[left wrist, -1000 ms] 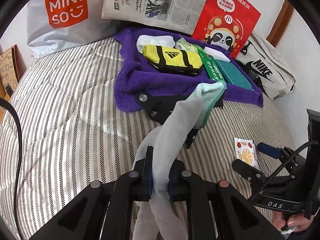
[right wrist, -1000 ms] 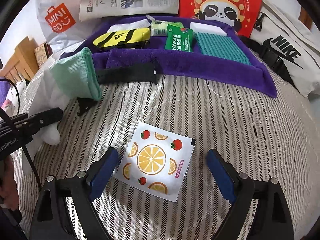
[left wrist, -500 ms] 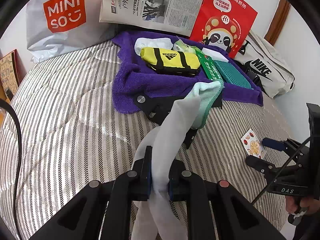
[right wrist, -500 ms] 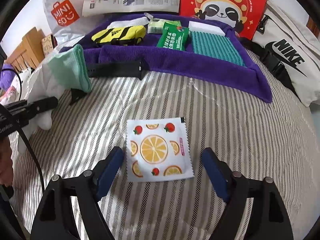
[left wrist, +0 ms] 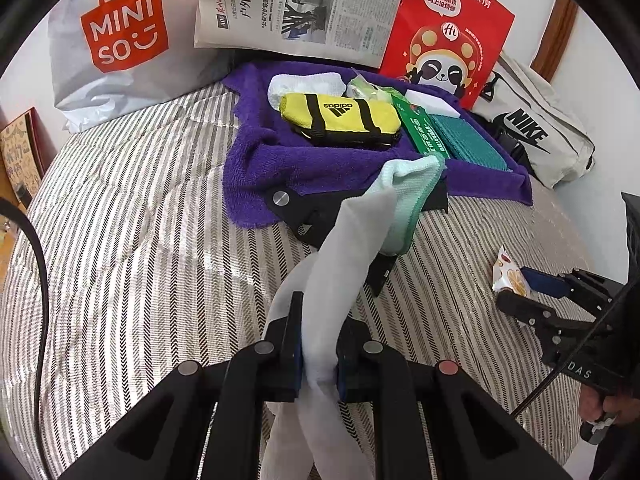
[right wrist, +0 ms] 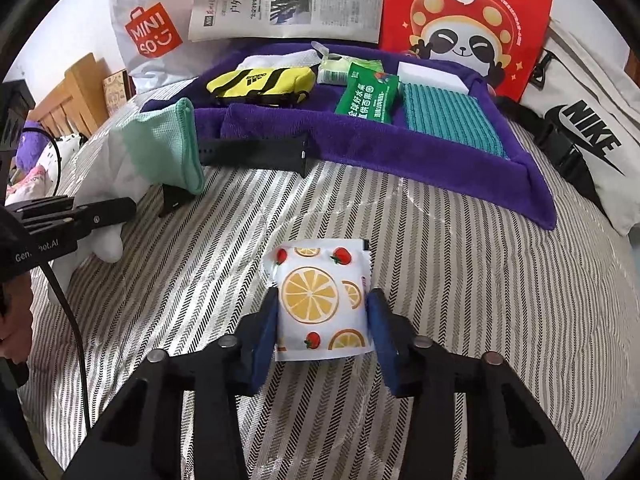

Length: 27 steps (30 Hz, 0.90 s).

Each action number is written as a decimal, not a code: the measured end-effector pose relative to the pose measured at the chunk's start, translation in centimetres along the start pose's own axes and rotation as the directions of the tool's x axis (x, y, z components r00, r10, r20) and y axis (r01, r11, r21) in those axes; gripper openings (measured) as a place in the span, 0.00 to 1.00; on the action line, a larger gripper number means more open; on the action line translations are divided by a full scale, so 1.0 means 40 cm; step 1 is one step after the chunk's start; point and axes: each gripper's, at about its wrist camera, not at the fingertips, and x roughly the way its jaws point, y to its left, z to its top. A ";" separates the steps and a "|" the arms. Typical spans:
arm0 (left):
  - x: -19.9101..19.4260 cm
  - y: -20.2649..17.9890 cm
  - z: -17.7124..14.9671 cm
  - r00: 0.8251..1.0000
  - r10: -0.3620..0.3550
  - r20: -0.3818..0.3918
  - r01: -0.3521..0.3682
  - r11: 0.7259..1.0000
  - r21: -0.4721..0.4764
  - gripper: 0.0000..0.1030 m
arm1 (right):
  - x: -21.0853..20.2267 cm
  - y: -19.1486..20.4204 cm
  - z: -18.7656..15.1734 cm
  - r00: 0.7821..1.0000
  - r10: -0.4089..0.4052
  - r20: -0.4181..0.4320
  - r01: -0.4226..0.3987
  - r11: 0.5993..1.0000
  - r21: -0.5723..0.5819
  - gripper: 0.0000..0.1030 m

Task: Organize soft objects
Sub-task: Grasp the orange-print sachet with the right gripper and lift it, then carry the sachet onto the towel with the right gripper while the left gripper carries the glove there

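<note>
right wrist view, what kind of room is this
Most likely a bedroom: a striped quilted bedspread fills the view, a wooden headboard stands at its left edge, and plush toys lie beside it.

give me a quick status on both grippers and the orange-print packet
Left gripper shut on white-and-mint cloth. Right gripper closing around orange-print white foil packet. Striped bedcover ahead clear.

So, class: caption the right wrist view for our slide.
Right gripper closing on the fruit-print sachet lying on the striped bedspread.
</note>
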 end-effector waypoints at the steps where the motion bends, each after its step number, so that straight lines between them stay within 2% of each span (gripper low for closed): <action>1: -0.001 0.000 0.001 1.000 0.000 -0.005 0.000 1.000 0.000 0.12 | -0.001 -0.004 0.002 1.000 0.006 -0.010 -0.006 1.000 0.009 0.36; 4: -0.004 0.001 0.001 1.000 -0.002 -0.014 0.002 1.000 -0.008 0.11 | -0.004 -0.011 0.001 0.999 0.034 -0.019 -0.034 0.999 0.025 0.36; 8: -0.008 0.012 0.003 1.000 -0.015 -0.025 0.014 0.999 -0.042 0.09 | -0.010 -0.006 -0.002 0.999 0.021 -0.027 -0.021 1.000 0.018 0.35; 10: -0.024 0.016 0.004 0.998 -0.050 -0.024 0.049 0.997 -0.056 0.09 | -0.021 -0.010 -0.002 0.999 0.033 -0.022 -0.033 0.999 0.021 0.35; 15: -0.047 0.014 0.002 0.999 -0.043 -0.024 0.042 0.997 -0.060 0.09 | -0.043 -0.025 -0.003 1.000 0.023 -0.001 -0.023 1.000 0.012 0.35; 19: -0.069 0.015 0.004 0.998 -0.055 -0.012 0.054 0.996 -0.072 0.09 | -0.059 -0.051 -0.004 1.000 0.016 0.013 -0.016 1.000 0.025 0.35; 24: -0.105 0.009 0.021 0.994 -0.105 0.017 0.106 0.992 -0.073 0.09 | -0.084 -0.078 0.001 1.000 0.005 0.031 -0.006 0.999 0.034 0.35; 27: -0.120 0.000 0.036 0.995 -0.101 0.027 0.103 0.993 -0.059 0.09 | -0.092 -0.088 0.011 0.999 -0.004 0.040 0.003 0.999 0.035 0.35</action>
